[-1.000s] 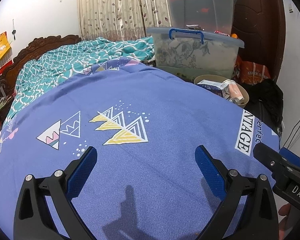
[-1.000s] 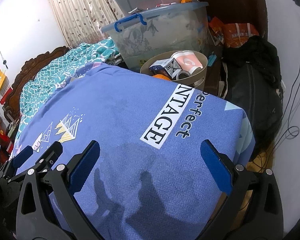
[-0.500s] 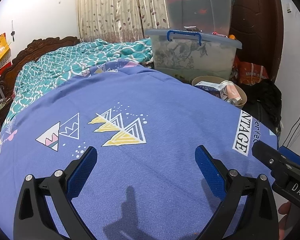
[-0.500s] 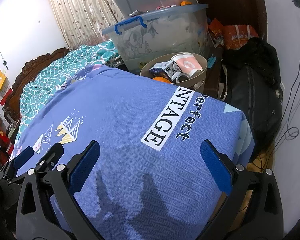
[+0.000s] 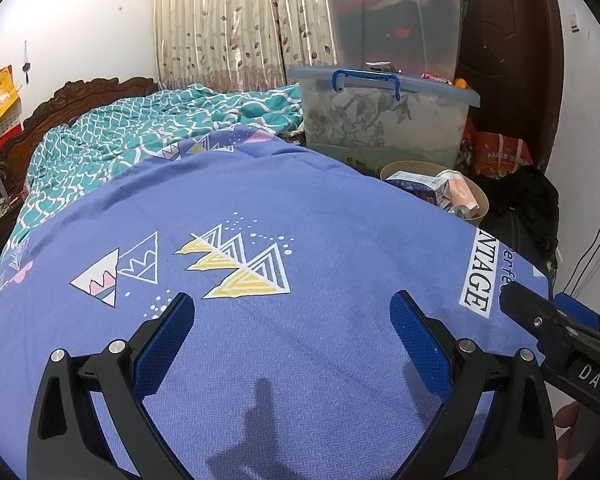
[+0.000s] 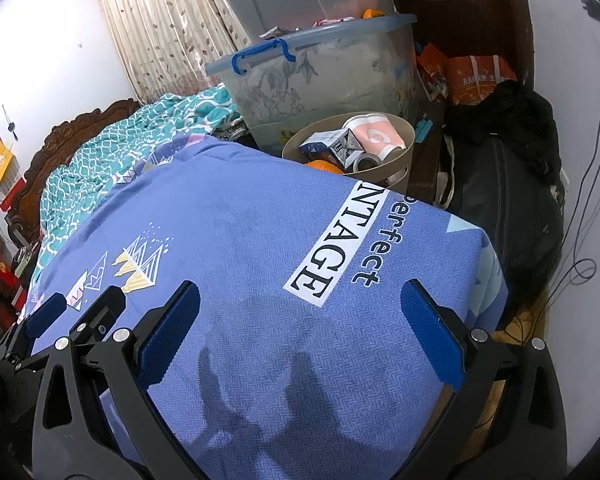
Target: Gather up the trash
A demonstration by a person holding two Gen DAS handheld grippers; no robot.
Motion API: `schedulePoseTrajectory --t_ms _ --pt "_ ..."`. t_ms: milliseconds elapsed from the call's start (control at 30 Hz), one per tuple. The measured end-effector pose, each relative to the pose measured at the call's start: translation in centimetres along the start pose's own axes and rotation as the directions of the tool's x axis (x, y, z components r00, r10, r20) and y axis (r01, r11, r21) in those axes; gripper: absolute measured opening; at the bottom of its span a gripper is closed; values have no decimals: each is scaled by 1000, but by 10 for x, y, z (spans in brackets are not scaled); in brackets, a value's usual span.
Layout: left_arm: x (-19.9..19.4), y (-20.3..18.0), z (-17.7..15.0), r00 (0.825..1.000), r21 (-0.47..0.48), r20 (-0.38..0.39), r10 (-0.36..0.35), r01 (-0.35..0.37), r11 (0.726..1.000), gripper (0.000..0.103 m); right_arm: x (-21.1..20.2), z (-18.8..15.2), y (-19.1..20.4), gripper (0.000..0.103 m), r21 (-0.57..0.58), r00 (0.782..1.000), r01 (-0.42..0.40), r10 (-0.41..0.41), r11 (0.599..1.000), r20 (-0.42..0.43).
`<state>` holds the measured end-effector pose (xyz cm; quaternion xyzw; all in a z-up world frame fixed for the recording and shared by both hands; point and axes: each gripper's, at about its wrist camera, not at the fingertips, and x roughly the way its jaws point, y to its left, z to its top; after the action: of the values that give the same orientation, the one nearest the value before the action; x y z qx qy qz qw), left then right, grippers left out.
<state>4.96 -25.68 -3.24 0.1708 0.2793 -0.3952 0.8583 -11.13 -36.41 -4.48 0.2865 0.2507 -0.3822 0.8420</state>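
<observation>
Hovering over blue bedsheet [image 5: 300,208]: left claw [image 5: 292,332], spread wide, empty; right claw [image 6: 300,320], likewise; beige wastebasket [image 6: 400,160] beyond bed, holding cartons.

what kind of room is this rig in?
Almost certainly a home bedroom: a bed with a carved wooden headboard and blue printed sheet, curtains behind, and stacked plastic storage bins beside a beige waste basket.

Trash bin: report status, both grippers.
Left gripper and right gripper: jaws open, empty, over blue bedsheet. Trash bin already holds trash. Nothing in the way.
</observation>
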Motion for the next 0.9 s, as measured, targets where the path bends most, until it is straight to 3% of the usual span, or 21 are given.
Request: schedulePoseTrajectory --t_ms 900 --pt "-5 6 4 999 -25 24 42 -42 999 94 0 -2 6 99 -9 1000 -10 11 1000 10"
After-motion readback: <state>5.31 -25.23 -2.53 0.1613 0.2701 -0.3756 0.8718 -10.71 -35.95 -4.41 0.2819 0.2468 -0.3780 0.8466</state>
